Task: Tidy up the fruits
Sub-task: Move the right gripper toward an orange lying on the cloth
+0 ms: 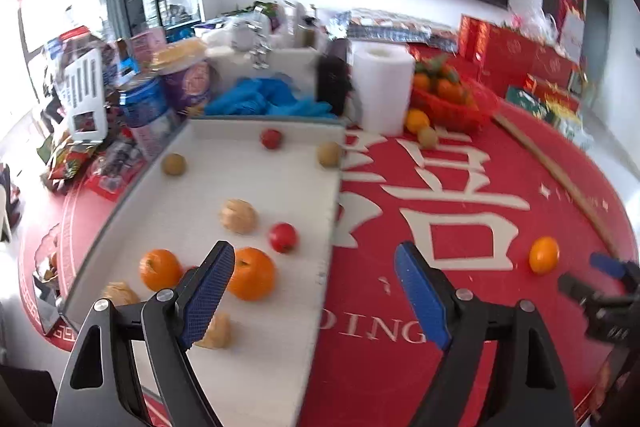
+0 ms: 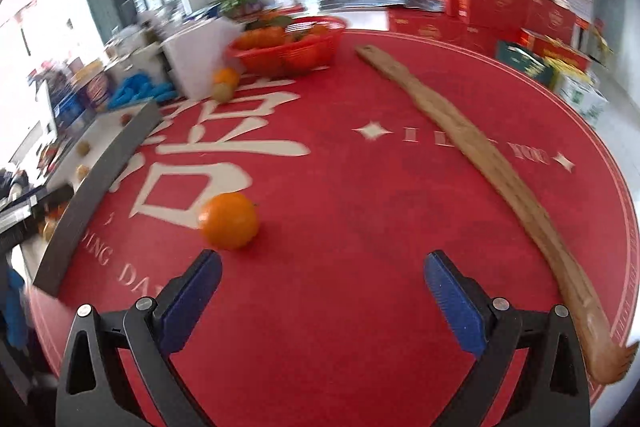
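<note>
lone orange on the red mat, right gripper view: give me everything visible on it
The lone orange is round, glossy bright orange, whole and unpeeled, with a small dark stem nub on its upper right. It sits on the red tablecloth, right of the tray wall and apart from it. The open right gripper is just short of it; nothing grips it.

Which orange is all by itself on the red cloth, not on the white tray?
The lone round orange on the red tablecloth, just ahead of the right gripper. Two other oranges sit on the white tray.
</note>
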A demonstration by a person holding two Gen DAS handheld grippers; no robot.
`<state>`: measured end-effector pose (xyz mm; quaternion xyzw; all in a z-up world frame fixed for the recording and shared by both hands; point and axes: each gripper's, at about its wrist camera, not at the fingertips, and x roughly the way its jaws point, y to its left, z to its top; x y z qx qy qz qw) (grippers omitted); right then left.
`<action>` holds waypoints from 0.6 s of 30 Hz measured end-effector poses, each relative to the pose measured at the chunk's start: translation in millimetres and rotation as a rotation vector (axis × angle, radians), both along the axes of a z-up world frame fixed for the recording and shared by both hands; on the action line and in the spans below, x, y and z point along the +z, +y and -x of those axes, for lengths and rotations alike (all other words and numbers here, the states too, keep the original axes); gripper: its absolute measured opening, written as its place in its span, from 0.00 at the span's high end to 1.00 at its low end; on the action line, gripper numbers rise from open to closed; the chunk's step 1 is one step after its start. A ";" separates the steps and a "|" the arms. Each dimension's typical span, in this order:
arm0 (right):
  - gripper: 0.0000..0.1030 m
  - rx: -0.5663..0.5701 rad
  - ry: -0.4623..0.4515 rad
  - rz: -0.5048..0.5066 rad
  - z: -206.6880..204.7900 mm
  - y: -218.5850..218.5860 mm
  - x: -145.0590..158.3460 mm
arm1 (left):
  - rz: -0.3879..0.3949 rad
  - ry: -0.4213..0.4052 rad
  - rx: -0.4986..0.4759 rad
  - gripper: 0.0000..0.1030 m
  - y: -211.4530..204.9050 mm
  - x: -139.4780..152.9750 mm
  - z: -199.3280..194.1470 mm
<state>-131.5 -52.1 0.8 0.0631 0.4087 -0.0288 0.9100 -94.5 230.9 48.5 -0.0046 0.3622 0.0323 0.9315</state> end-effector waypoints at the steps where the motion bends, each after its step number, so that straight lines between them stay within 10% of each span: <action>1: 0.01 0.017 0.005 0.004 -2.3 5.0 -0.9 | 0.008 -0.005 0.004 0.17 3.6 3.1 1.0; 7: 0.01 0.085 0.021 0.020 -17.2 22.3 -3.5 | 0.056 -0.018 -0.079 0.17 -1.6 8.6 11.8; 15: 0.01 0.109 -0.065 -0.682 -16.7 -61.7 -12.8 | 0.050 0.008 -0.196 0.17 -37.4 1.1 12.5; 18: 0.01 0.006 -0.074 -0.526 -11.1 -69.1 -2.6 | 0.053 0.030 -0.216 0.17 -50.8 8.1 1.0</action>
